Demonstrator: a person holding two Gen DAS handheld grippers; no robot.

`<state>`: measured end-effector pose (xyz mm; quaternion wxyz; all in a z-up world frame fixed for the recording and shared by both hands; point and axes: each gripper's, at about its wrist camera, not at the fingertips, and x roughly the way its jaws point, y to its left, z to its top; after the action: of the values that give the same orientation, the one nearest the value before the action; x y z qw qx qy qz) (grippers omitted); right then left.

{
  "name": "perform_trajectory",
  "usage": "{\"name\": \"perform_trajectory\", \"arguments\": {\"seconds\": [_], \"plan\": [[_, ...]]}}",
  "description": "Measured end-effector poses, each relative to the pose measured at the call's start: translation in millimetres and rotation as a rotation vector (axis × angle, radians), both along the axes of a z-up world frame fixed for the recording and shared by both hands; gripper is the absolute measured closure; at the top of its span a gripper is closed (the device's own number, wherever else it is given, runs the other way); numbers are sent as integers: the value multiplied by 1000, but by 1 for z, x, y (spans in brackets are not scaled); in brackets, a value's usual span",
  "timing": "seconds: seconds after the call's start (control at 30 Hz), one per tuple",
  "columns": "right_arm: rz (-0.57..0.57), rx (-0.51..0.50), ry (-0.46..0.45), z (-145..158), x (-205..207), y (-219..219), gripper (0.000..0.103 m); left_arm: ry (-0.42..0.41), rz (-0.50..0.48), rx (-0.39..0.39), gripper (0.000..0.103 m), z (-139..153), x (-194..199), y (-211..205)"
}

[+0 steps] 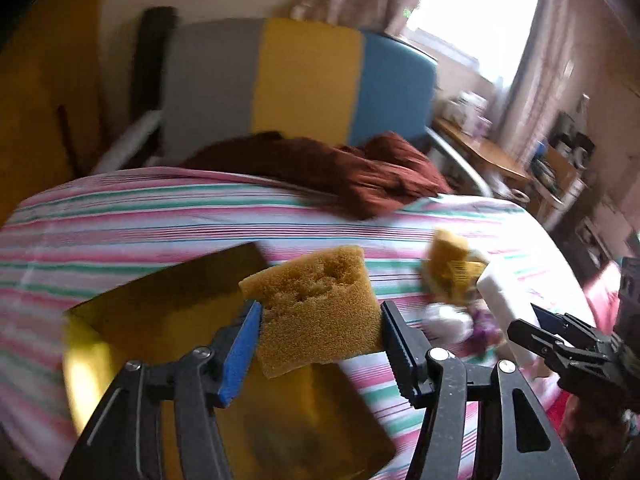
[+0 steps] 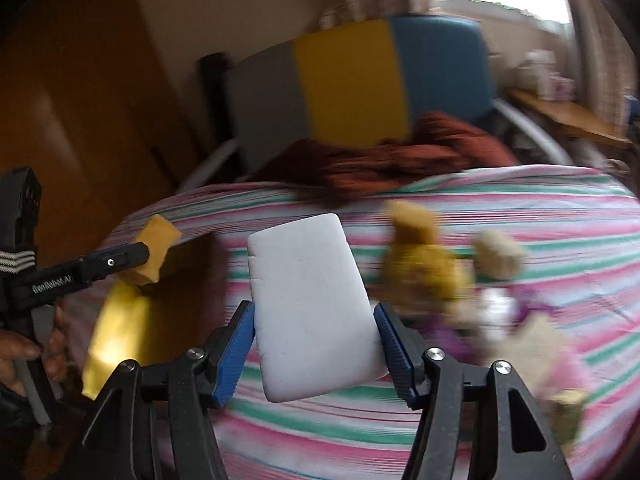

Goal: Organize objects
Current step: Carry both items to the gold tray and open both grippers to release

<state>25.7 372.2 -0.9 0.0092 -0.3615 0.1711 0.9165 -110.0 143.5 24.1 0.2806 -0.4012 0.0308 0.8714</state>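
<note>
The left gripper (image 1: 320, 316) at the bottom centre of its own view is clamped on a tan, coarse-pored block of foam sponge (image 1: 316, 300), one blue ribbed pad on each short side, the block held in the air above a shallow yellow box (image 1: 168, 312) that fills the lower left of that frame. The right gripper (image 2: 314, 332) likewise grips a smooth white oblong foam block with rounded corners (image 2: 310, 304) across its narrow width, low on the block, so most of it stands out beyond the fingertips, lifted over the pink, green and white striped bedsheet (image 2: 520, 208).

Both pieces look very light and soft. The tan sponge should squash readily, so a hold across the middle of its short sides, as now, seems safest; the rough pores ought to bite well on the ribbed pads. The white block looks denser and slicker, and gripped so near its lower end it could pivot, so a hold nearer its middle would probably be steadier.

To the right of centre in the right-wrist view lies a blurred heap of small soft pieces (image 2: 460, 280), yellowish, cream and purple, not yet sorted. Beyond, a crumpled rust-brown cloth (image 1: 360, 168) lies at the upper middle before a grey, yellow and blue panelled headboard (image 1: 308, 80).
</note>
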Motion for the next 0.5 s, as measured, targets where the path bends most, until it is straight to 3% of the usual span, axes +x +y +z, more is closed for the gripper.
{"name": "perform_trajectory", "arguments": {"seconds": [0.13, 0.2, 0.23, 0.3, 0.43, 0.5], "plan": [[111, -63, -24, -2, -43, -66, 39, 11, 131, -54, 40, -12, -8, -66], [163, -106, -24, -5, -62, -93, 33, -8, 205, -61, 29, -21, -14, -96], [176, -114, -34, -7, -68, -105, 25, -13, 241, -60, 25, -24, -16, -111], [210, -129, -45, -10, -78, -127, 22, -7, 302, -67, 19, -30, -15, -135], [279, -76, -58, -15, -81, -161, 22, -7, 364, -72, 10, -38, -8, -164], [303, 2, -50, -15, -76, -175, 22, 8, 389, -76, 9, -40, 1, -172]]}}
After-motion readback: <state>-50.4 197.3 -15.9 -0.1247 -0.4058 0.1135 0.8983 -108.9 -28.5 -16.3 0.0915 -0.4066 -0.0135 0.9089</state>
